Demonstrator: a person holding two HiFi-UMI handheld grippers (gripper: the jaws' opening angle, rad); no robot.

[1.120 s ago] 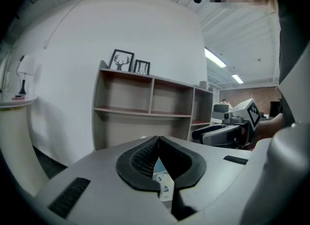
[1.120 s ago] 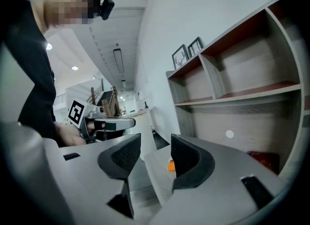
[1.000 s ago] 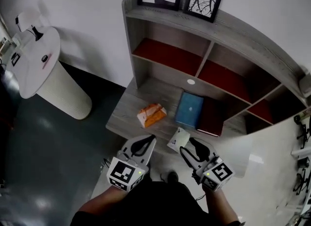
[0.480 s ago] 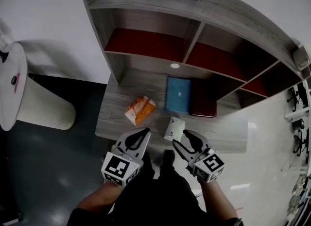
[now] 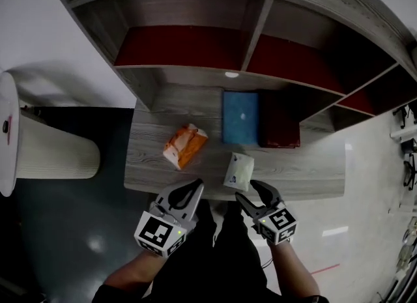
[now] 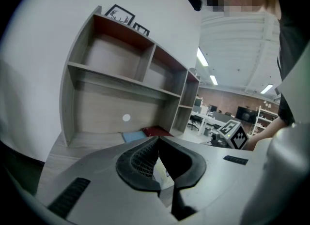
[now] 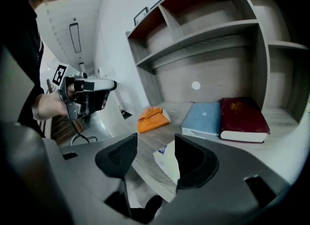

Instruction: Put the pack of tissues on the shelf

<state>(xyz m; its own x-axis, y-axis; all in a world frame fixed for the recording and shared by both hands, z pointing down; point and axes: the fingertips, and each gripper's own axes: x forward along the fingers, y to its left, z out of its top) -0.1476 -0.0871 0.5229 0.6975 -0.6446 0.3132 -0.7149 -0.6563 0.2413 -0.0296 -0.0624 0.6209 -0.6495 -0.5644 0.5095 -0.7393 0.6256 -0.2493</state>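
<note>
Ahead of you, on the grey wood-grain desktop [image 5: 156, 178], an orange crinkled plastic packet [image 5: 185, 146] lies tilted towards the left side. To its right, well apart from it, a light blue flat book [image 5: 240, 117] lies touching a dark red hardcover book [image 5: 281, 129], the red one on the right. Off to your left, a white round table on a ribbed cylindrical base [image 5: 55, 158] stands on the dark glossy floor [image 5: 65, 230]. High against the white wall, two black-framed pictures [image 6: 119, 13] stand side by side.
</note>
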